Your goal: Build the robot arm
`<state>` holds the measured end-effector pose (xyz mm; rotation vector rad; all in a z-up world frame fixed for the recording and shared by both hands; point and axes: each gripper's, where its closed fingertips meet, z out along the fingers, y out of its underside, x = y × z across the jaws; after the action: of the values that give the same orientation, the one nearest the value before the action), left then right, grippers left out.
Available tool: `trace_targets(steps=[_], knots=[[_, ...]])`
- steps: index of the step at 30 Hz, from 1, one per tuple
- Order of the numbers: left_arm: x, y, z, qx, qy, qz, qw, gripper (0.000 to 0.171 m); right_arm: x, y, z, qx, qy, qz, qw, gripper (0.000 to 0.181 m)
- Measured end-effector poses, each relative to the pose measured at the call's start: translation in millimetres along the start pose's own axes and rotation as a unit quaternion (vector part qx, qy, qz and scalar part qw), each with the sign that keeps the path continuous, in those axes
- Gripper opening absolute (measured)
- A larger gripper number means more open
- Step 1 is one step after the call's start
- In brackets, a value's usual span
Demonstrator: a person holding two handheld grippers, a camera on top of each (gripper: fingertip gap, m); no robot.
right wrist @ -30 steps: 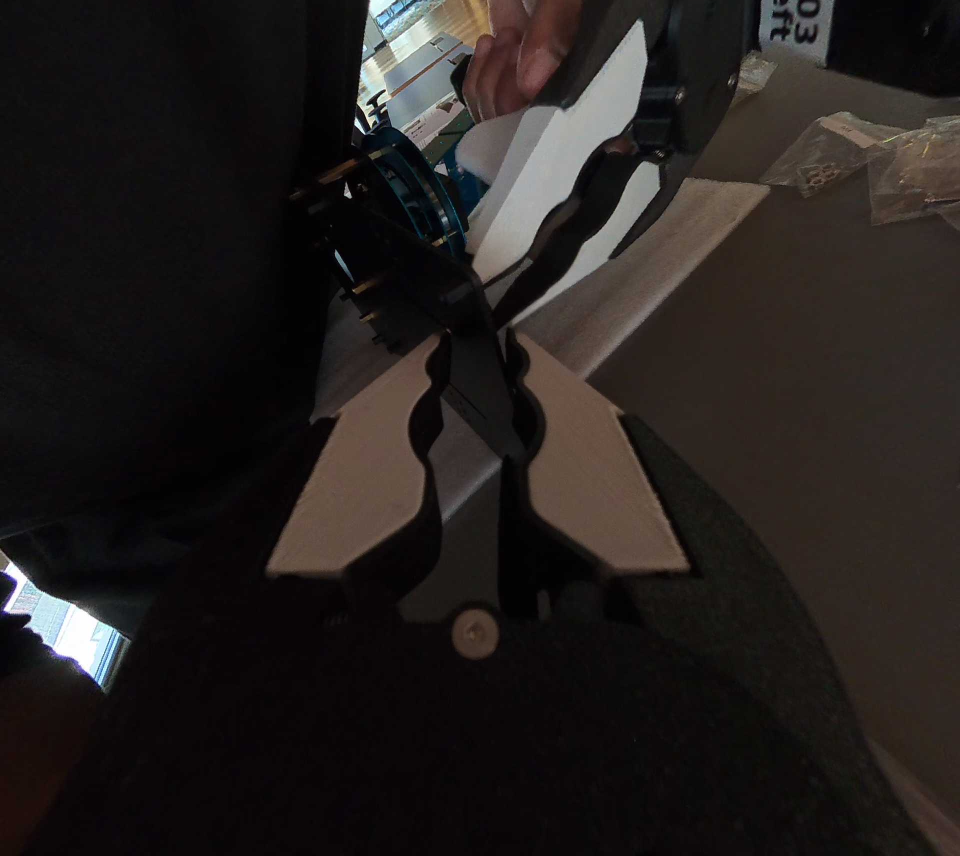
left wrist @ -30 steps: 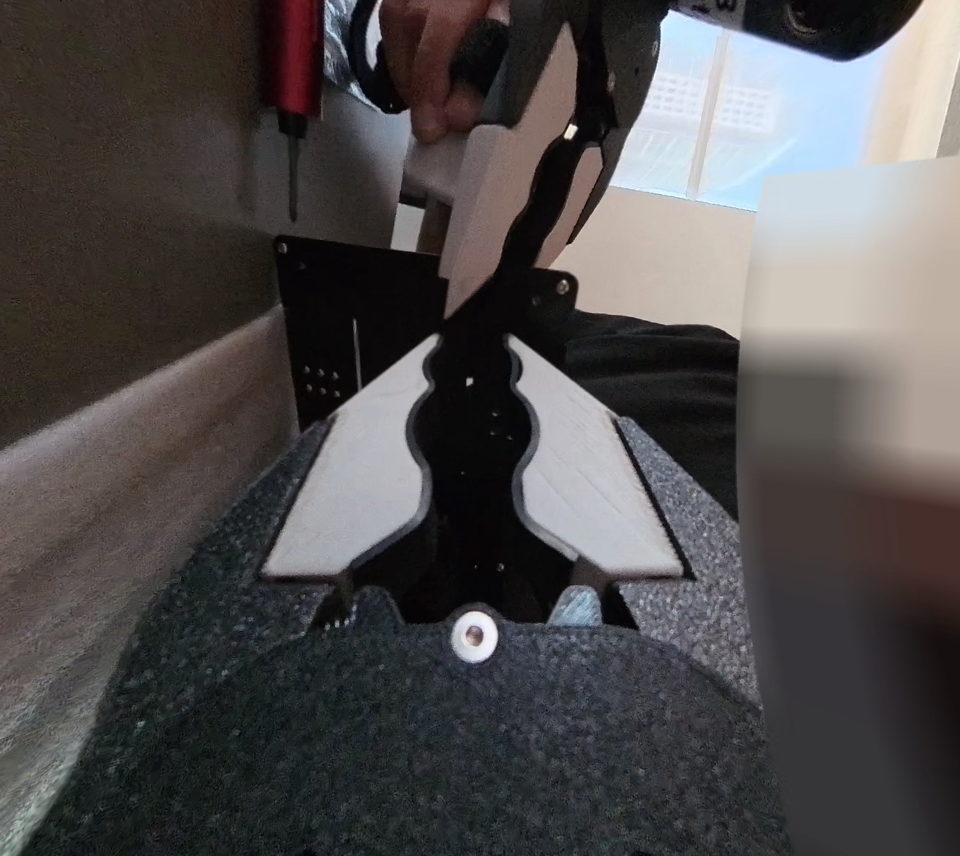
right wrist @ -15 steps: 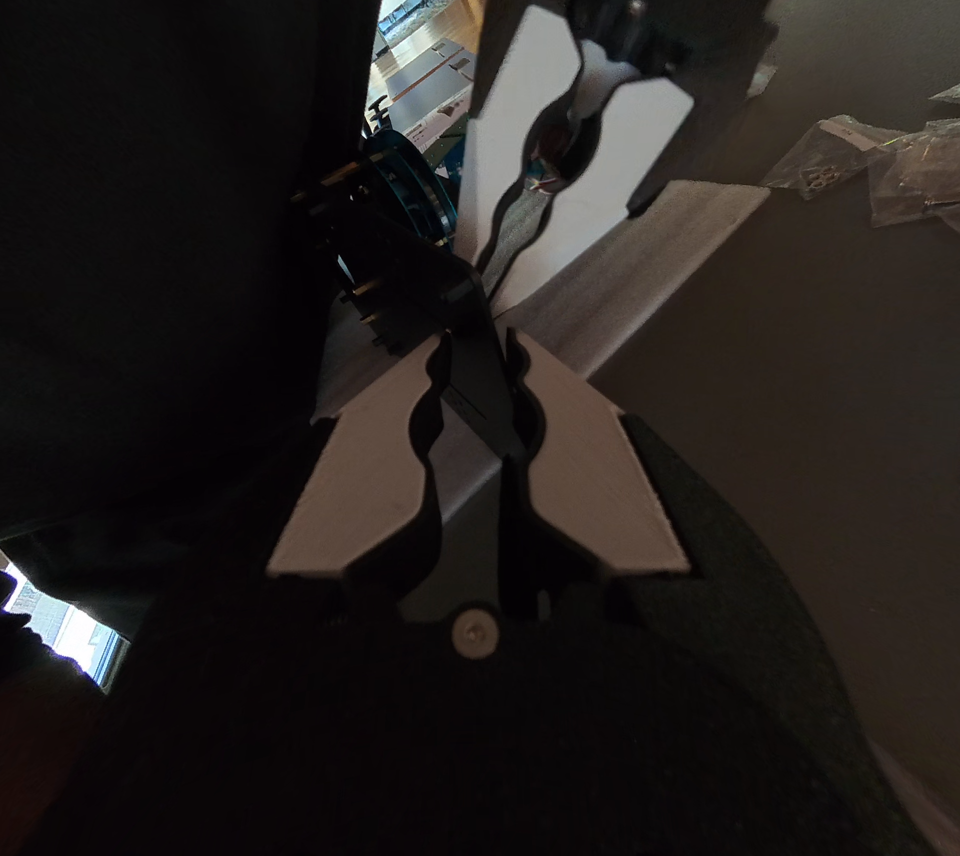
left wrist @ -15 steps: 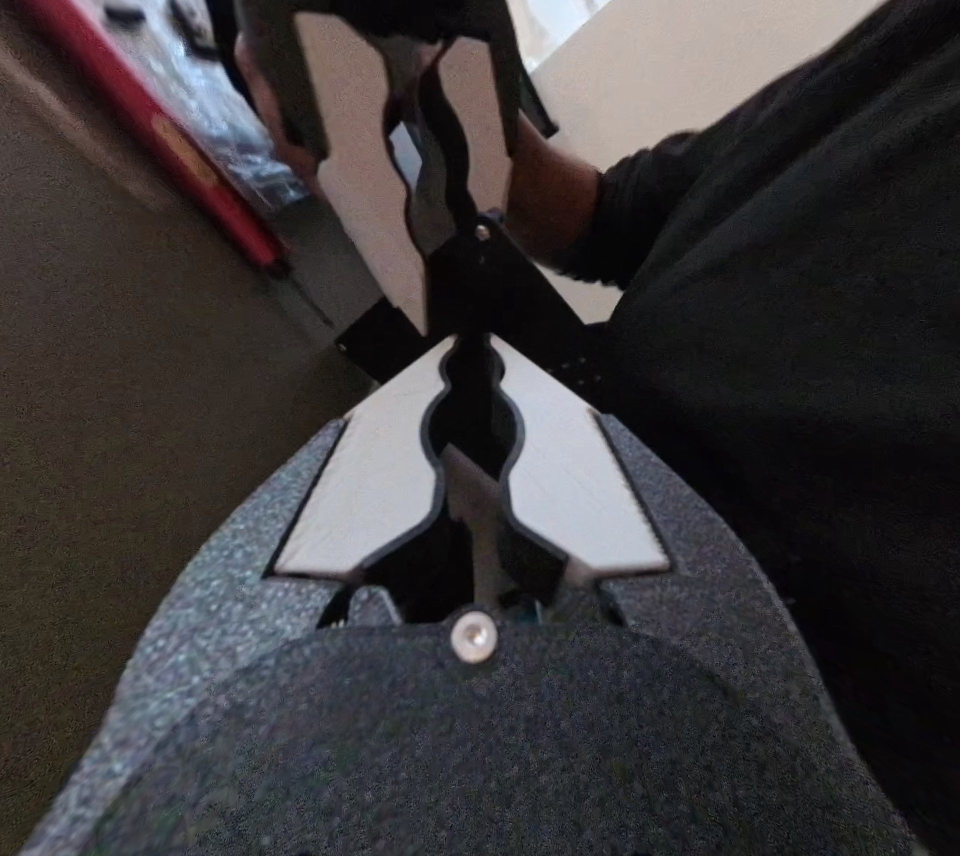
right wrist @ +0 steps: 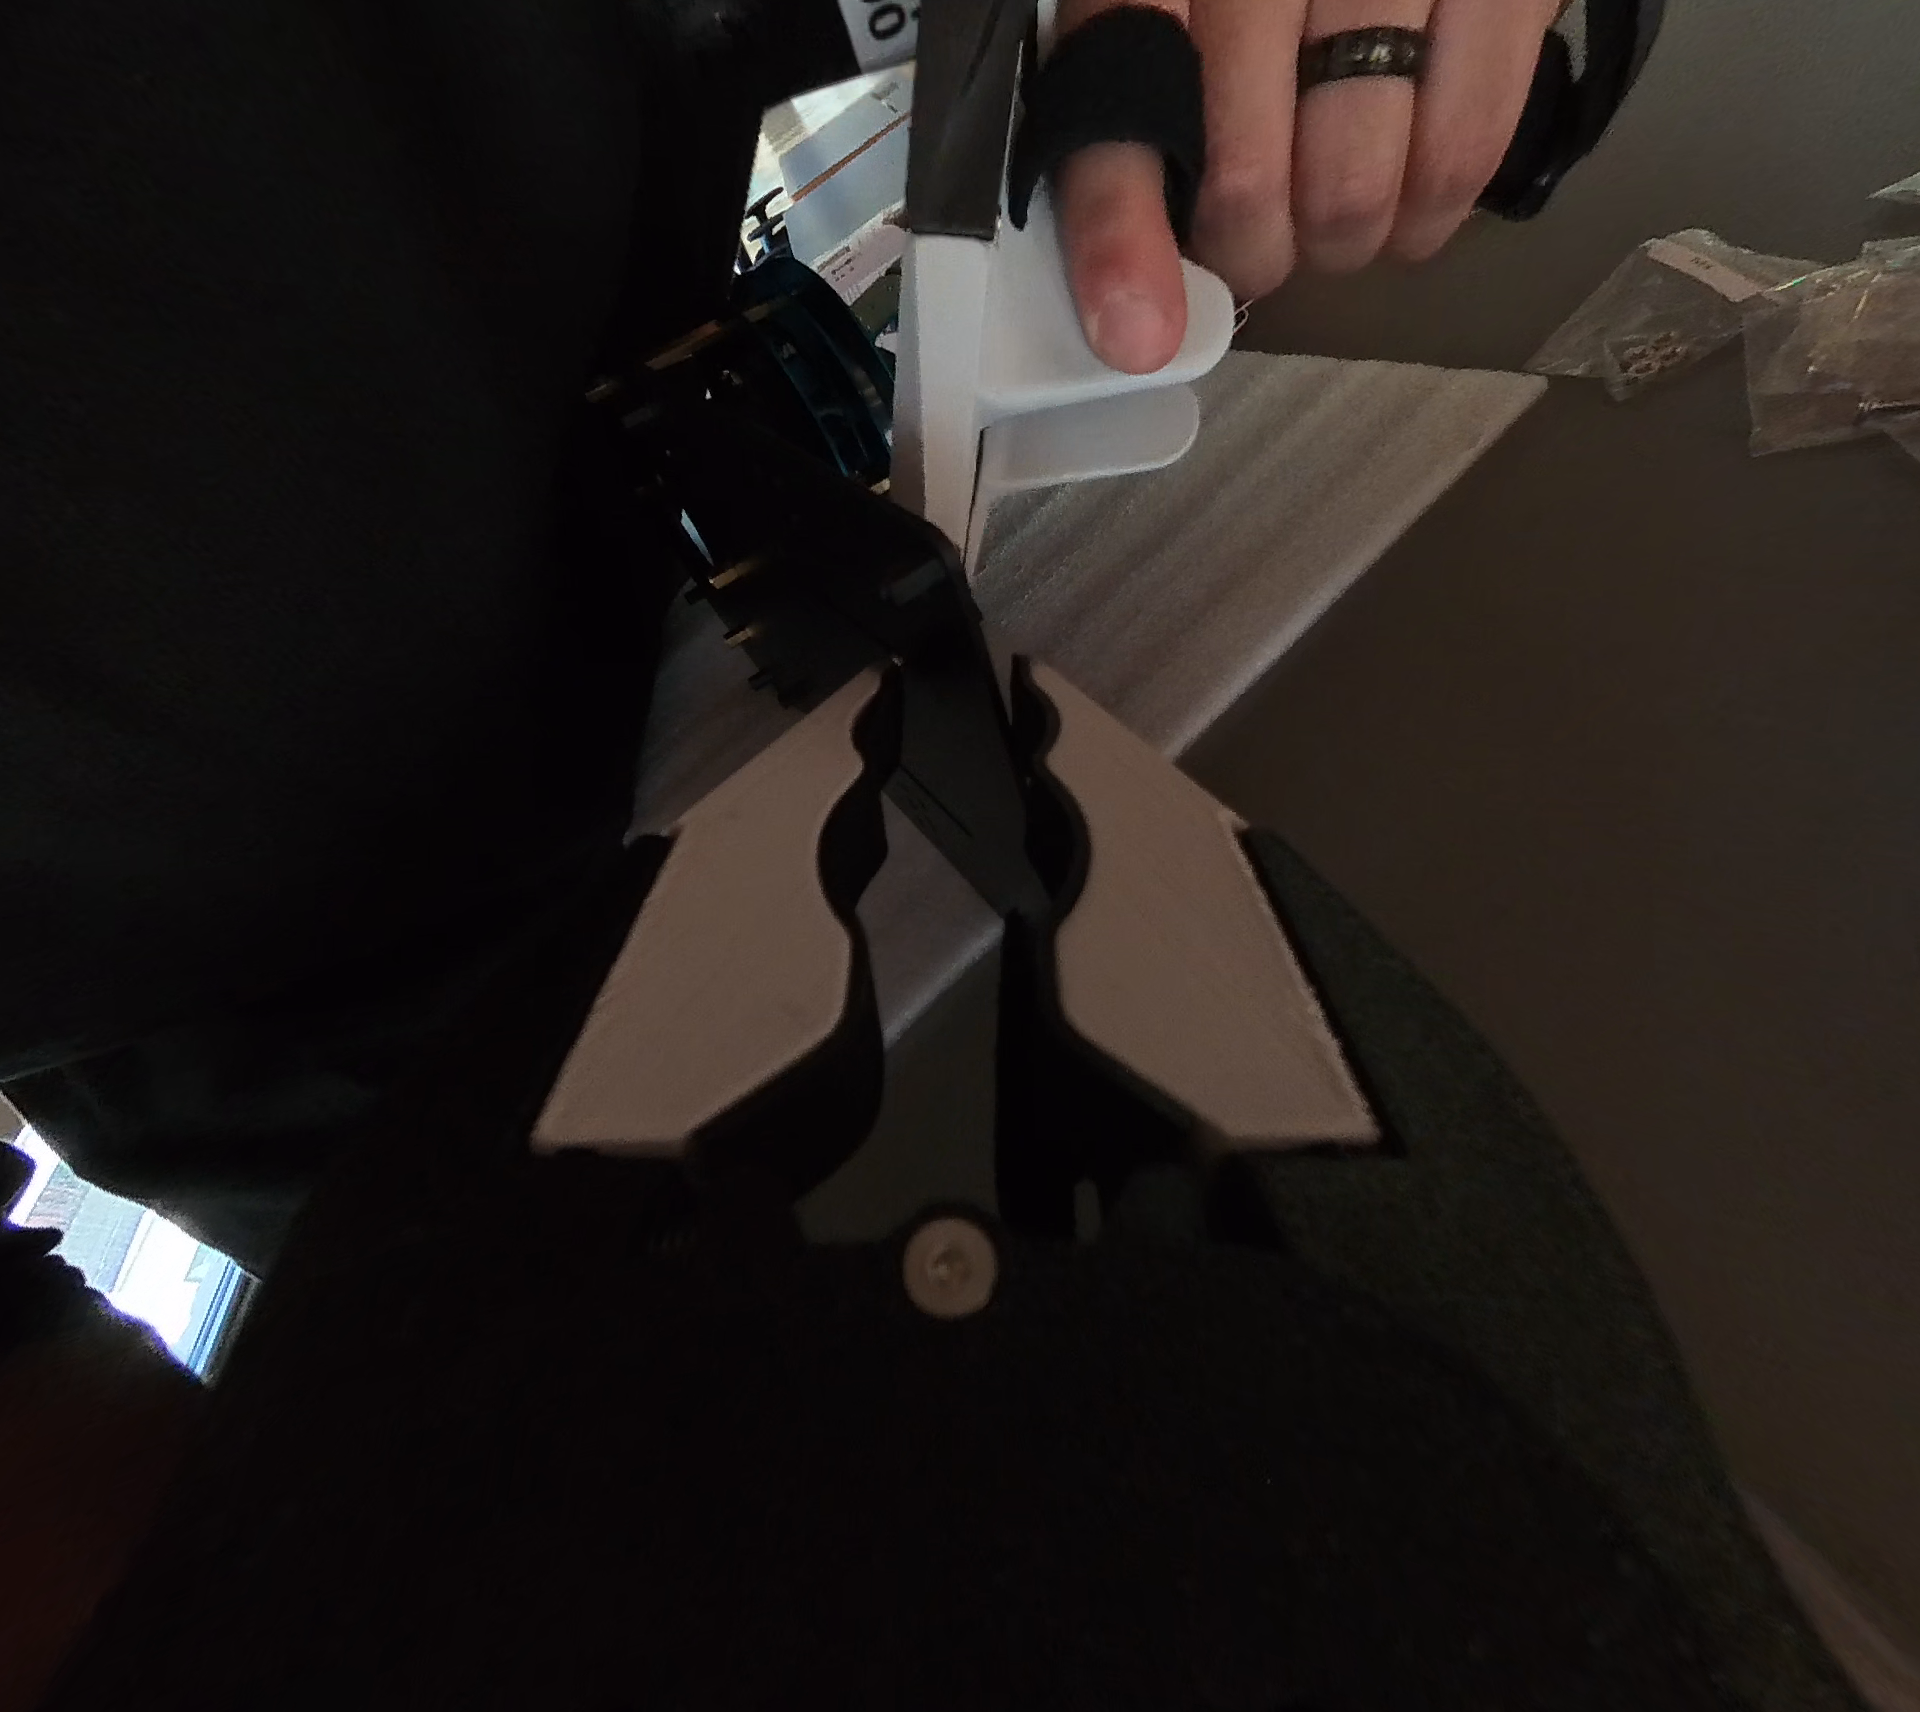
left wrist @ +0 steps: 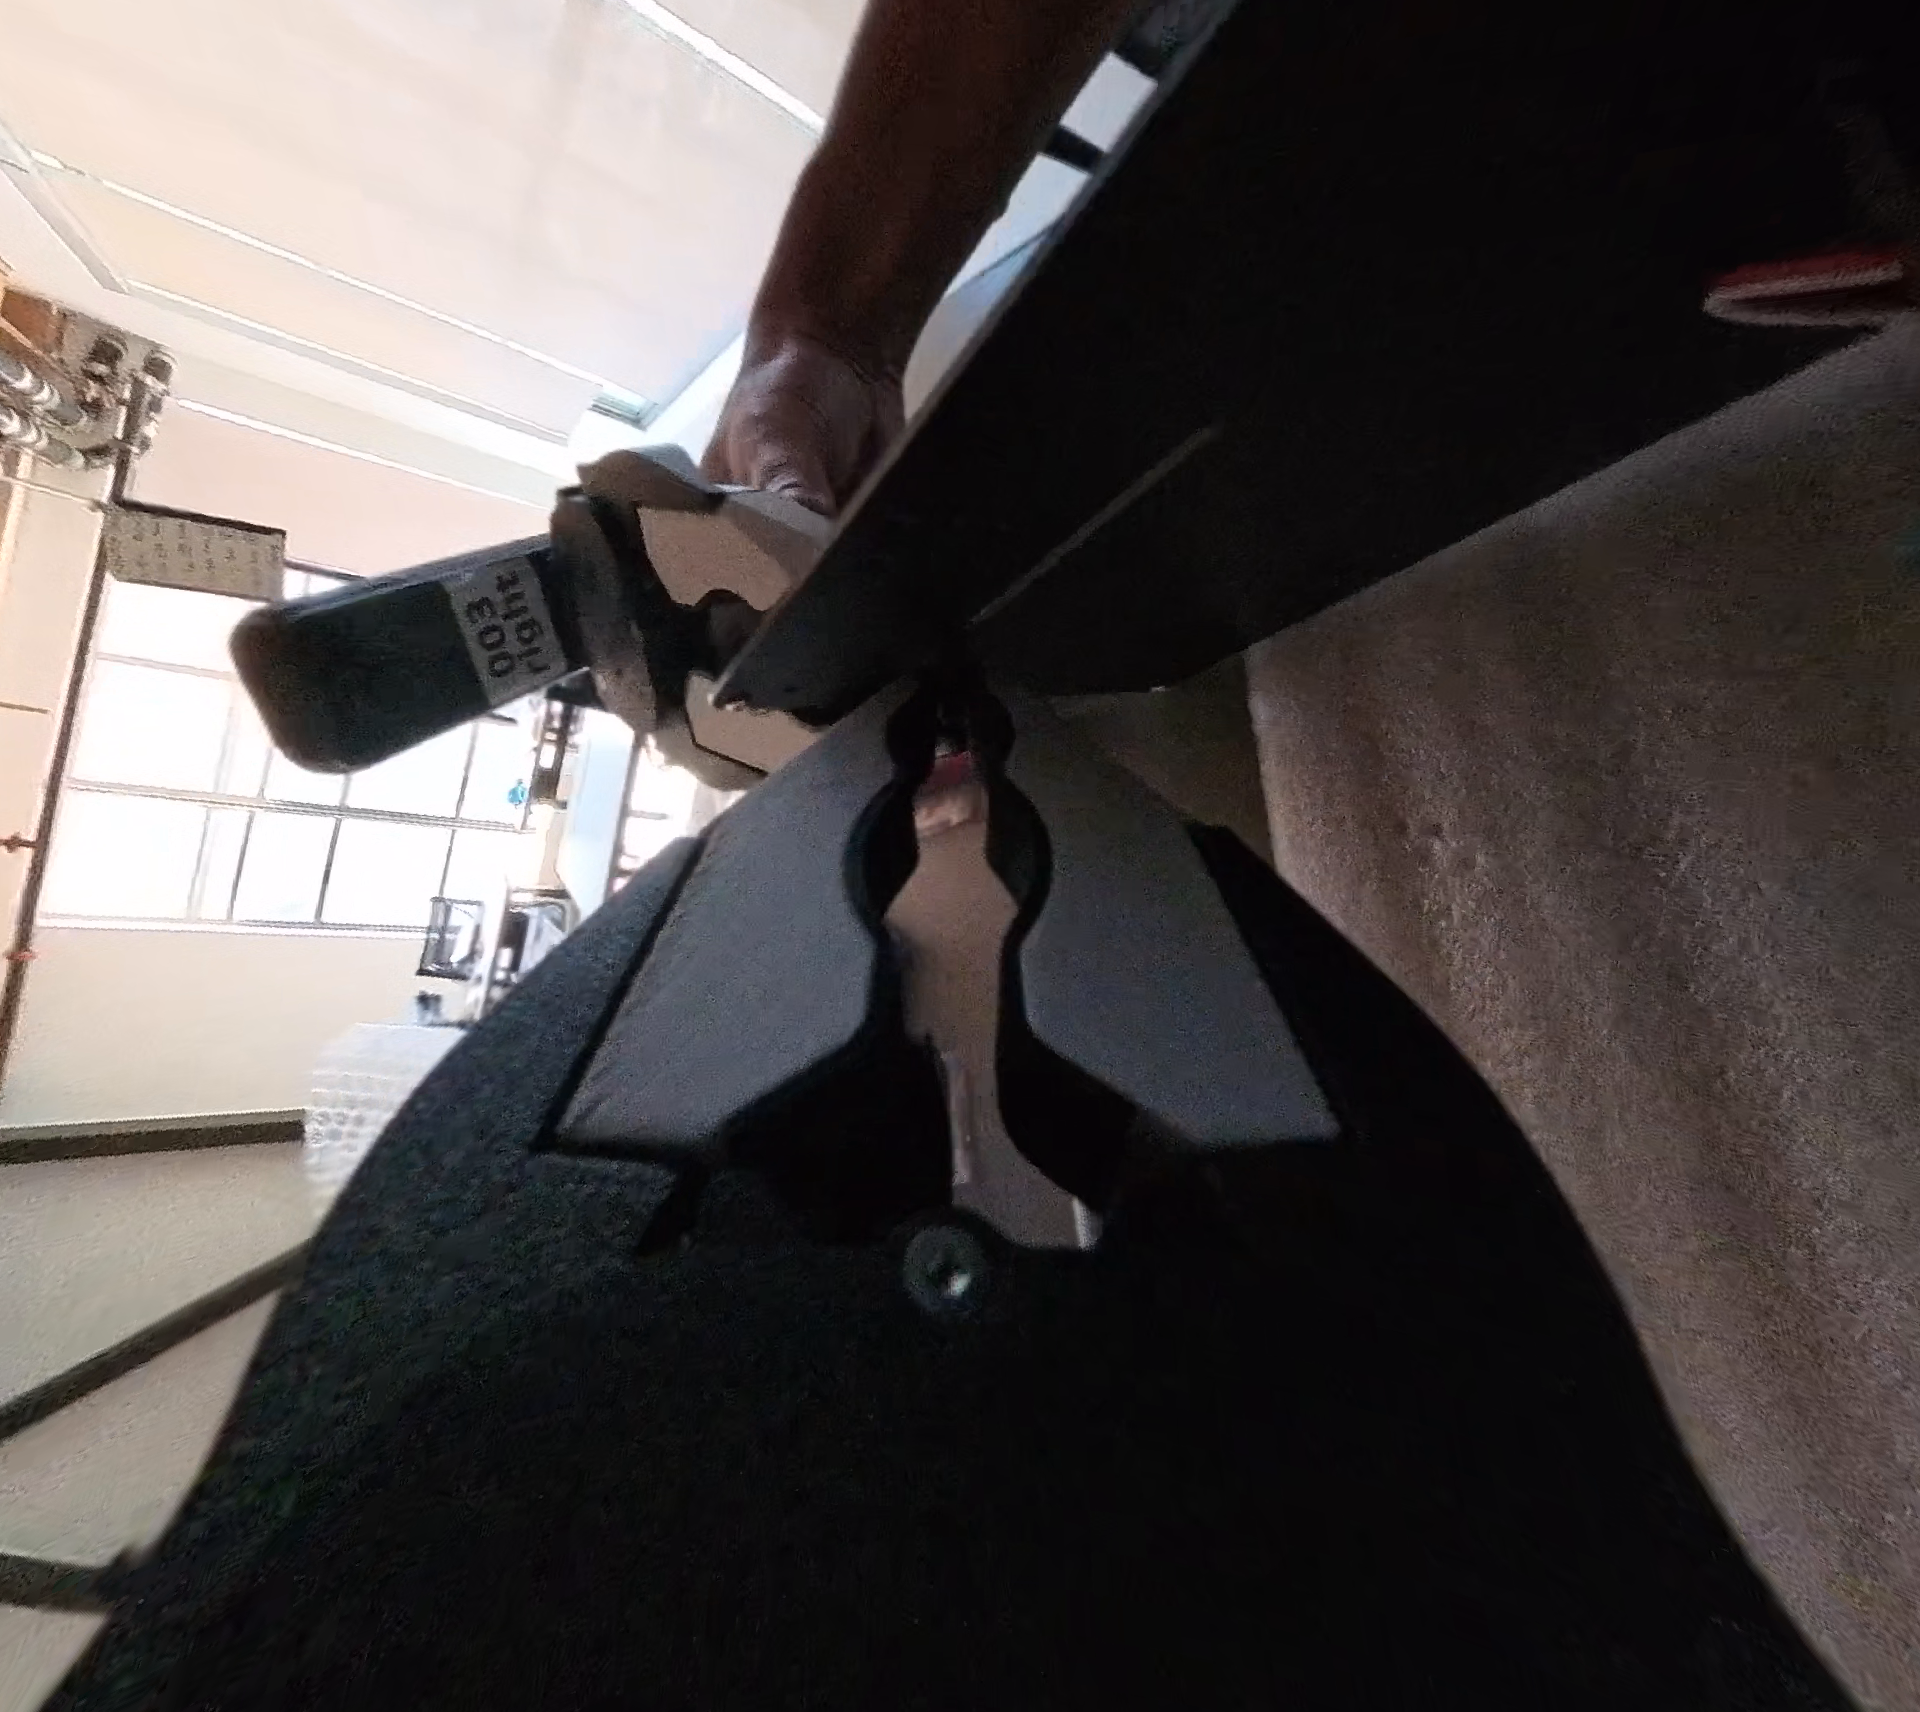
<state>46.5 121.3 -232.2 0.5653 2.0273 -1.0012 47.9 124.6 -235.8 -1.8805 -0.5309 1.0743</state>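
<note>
A brown table (right wrist: 1558, 727) fills the 3 o'clock side of the right wrist view, with a pale ridged foam sheet (right wrist: 1195, 519) lying on it near the centre. A person's dark clothing (right wrist: 312, 312) takes up the whole 9 o'clock side.

Next in size is a flat black plate (left wrist: 1299, 374). In the left wrist view it runs from 1 o'clock down to the centre, seen edge-on from below. In the right wrist view its lower corner (right wrist: 956, 769) stands between the fingers of the right gripper (right wrist: 951, 686), whose jaws are closed to a narrow gap and clamp it. Blue and black parts (right wrist: 800, 405) are fixed to the plate at 10 o'clock.

The left gripper (left wrist: 948, 706) is nearly closed, its tips right at the plate's lower edge. Whether it pinches that edge I cannot tell.

A hand (right wrist: 1330, 31) with a dark ring holds the left gripper at 12 o'clock. Clear bags (right wrist: 1766, 343) of small parts lie at 2 o'clock.

Each gripper body bears a white printed label (left wrist: 509, 639), not repeated here.
</note>
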Motion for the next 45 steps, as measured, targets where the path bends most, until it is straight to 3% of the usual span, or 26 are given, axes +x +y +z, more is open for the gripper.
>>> trace_targets(steps=[4,6,16,21,30,33,35,36,37,39,41,42,43,45], knots=[[1.9,-1.9,-1.3,-0.002,0.004,-0.012,1.000,0.003,-2.6,-1.0,0.0,0.001,-0.008,0.011,1.000,0.029],[2.0,-1.5,-0.9,-0.003,0.005,-0.016,1.000,0.004,-0.3,-0.8,0.3,-0.002,-0.003,0.015,1.000,0.021],[1.3,0.0,1.4,-0.025,-0.001,-0.046,0.999,0.004,-1.8,3.9,6.3,-0.017,0.004,0.016,1.000,0.026],[1.7,0.6,2.1,-0.043,0.054,-0.200,0.977,0.004,-3.2,1.9,11.1,-0.014,-0.004,0.023,1.000,0.024],[0.9,0.8,2.9,-0.045,0.058,-0.173,0.982,0.004,-3.5,-0.5,5.6,0.009,-0.013,0.023,1.000,0.020],[1.3,3.9,-2.0,-0.037,0.079,-0.245,0.966,0.005,-3.5,-0.5,5.7,0.010,-0.018,0.015,1.000,0.019],[4.0,7.5,-9.0,-0.019,0.122,-0.366,0.923,0.006,-3.7,-0.3,5.8,0.009,-0.020,0.010,1.000,0.019],[7.4,9.2,-11.8,-0.012,0.155,-0.441,0.884,0.010,-3.8,-0.3,5.7,0.009,-0.021,0.008,1.000,0.019],[11.6,9.3,-13.7,-0.004,0.194,-0.522,0.830,0.011,-3.8,-0.4,5.7,0.011,-0.022,0.004,1.000,0.018],[10.6,3.8,-15.2,0.032,0.254,-0.682,0.686,0.013,-3.9,-0.5,5.7,0.013,-0.025,0.000,1.000,0.018],[-0.3,-0.5,-13.3,0.080,0.275,-0.791,0.541,0.017,-3.8,-0.5,5.8,0.013,-0.026,-0.003,1.000,0.018],[-5.1,-0.2,-11.2,0.095,0.276,-0.822,0.490,0.018,-3.8,-0.4,5.8,0.013,-0.025,-0.004,1.000,0.018],[-7.1,0.5,-9.0,0.101,0.276,-0.841,0.454,0.017,-3.8,-0.3,5.7,0.011,-0.025,-0.004,1.000,0.018],[-6.2,4.2,-5.0,0.094,0.273,-0.863,0.415,0.009,-4.1,0.2,5.2,0.009,-0.024,-0.004,1.000,0.018]])
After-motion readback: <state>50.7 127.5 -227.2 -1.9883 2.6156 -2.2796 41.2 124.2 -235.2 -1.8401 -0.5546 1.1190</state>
